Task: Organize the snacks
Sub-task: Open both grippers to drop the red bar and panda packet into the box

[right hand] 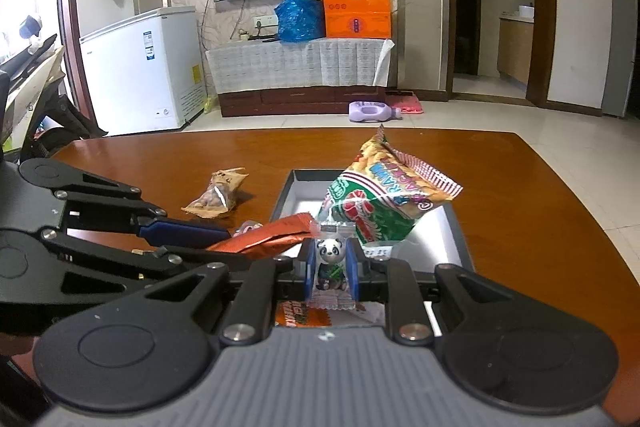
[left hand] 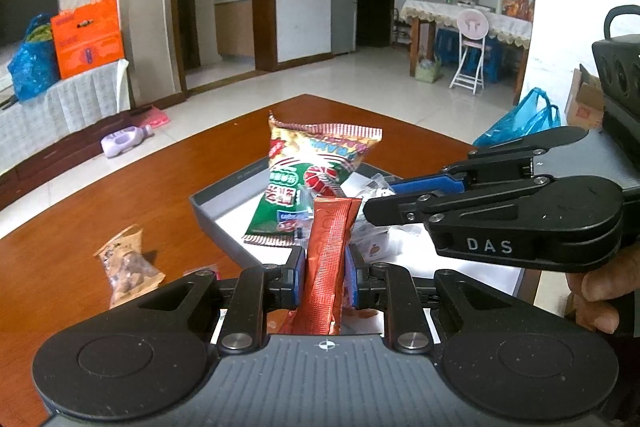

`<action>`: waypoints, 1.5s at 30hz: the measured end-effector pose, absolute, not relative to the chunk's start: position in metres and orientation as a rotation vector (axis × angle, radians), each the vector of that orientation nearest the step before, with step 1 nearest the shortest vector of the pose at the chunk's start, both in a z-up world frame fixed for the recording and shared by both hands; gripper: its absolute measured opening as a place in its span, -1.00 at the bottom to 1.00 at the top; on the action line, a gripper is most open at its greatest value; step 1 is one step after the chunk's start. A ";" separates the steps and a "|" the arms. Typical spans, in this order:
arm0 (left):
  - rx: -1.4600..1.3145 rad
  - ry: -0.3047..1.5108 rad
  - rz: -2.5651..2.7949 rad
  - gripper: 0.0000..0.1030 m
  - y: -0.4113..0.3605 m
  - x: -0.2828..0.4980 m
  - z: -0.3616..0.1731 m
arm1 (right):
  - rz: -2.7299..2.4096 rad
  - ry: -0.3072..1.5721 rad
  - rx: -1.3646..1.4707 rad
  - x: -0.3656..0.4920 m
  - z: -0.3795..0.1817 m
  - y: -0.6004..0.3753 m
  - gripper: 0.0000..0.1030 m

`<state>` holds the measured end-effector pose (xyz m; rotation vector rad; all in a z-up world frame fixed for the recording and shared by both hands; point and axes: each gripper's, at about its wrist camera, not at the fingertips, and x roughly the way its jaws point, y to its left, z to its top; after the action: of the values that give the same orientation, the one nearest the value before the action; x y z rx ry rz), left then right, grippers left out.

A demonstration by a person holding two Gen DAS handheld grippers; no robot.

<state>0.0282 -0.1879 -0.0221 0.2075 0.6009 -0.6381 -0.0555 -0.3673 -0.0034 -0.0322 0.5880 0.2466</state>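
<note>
Left gripper: fingers clamp a long red-orange stick packet, upright between the blue pads, above the grey tray.
Right gripper: fingers pinch a small clear panda-printed sachet.
Tray: holds a green-and-yellow snack bag.
Worktop: nut packet lies left of tray.

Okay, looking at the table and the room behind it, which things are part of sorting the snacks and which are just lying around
Part of the job:
- orange-red stick packet in the left gripper
- panda packet in the right gripper
- green and red snack bag
- grey tray
- nut packet on the table

Just lying about:
- purple bottle on the floor
- orange box
- blue bag
</note>
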 end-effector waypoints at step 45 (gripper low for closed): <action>0.192 0.674 -0.621 0.38 -0.220 0.045 -0.051 | 0.127 0.711 -0.050 -0.036 -0.030 -0.386 -0.62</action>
<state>0.0454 -0.2199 -0.0514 0.1922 0.6744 -0.6207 -0.0359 -0.3858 -0.0300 -0.0500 0.7105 0.1267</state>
